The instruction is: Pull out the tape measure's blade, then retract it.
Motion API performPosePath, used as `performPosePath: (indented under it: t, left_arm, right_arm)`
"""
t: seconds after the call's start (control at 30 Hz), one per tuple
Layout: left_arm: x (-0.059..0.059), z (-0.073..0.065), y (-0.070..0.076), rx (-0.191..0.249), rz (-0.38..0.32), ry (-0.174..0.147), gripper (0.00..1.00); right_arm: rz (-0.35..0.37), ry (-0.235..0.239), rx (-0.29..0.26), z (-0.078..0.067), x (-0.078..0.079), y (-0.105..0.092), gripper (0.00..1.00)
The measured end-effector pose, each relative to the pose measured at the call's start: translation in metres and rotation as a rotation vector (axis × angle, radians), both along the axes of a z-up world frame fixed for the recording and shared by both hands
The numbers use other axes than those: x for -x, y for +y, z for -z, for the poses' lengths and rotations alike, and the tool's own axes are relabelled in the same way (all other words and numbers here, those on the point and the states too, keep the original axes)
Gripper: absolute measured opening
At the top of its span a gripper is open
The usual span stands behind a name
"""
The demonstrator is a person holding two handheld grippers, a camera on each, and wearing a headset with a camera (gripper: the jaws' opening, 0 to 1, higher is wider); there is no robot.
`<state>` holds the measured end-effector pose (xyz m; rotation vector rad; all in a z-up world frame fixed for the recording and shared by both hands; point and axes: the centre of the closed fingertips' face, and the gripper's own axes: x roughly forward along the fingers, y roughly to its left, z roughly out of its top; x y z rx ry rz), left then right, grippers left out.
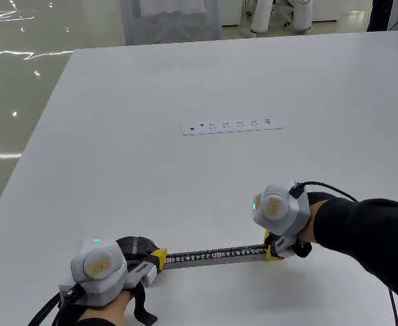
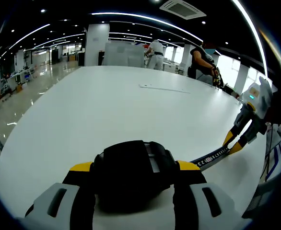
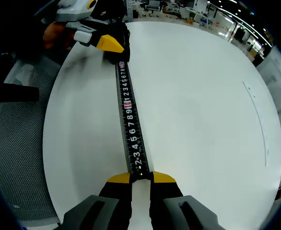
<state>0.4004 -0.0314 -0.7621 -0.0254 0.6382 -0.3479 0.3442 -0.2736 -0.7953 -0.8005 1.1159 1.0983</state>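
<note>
White table (image 1: 185, 170): broad, matte, with flush socket panel (image 1: 231, 125) near middle. Glossy floor (image 1: 15, 75) beyond table's left edge. Large open hall, ceiling light strips (image 2: 145, 19), two people (image 2: 156, 51) standing past far edge.

Tape measure case (image 2: 133, 175): black, at table's near edge, clamped between jaws of left gripper (image 2: 134, 167). Blade (image 3: 129, 110) drawn out, stretched low along table, numbers up. Right gripper (image 3: 141, 178) pinches blade's free end, jaws nearly pressed together on it.
</note>
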Motion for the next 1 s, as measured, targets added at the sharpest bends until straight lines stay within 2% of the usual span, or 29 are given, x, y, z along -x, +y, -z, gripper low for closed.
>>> performPosePath:
  t: [0.47,0.57,1.0]
  left_arm:
    - [0.0002,0.0006,-0.0002,-0.01,0.003,0.002,0.61]
    - [0.0004,0.0006,0.0001,-0.002,0.005,-0.005,0.61]
    - [0.0005,0.0008,-0.0002,0.004,0.005,0.003,0.61]
  right_arm:
    - [-0.021,-0.007,-0.001,-0.0001,0.0001,0.0032,0.08]
    - [-0.017,-0.005,-0.002,-0.0003,0.0002,0.004,0.08]
    - [-0.027,-0.008,0.003,-0.0004,0.0,0.0081,0.09]
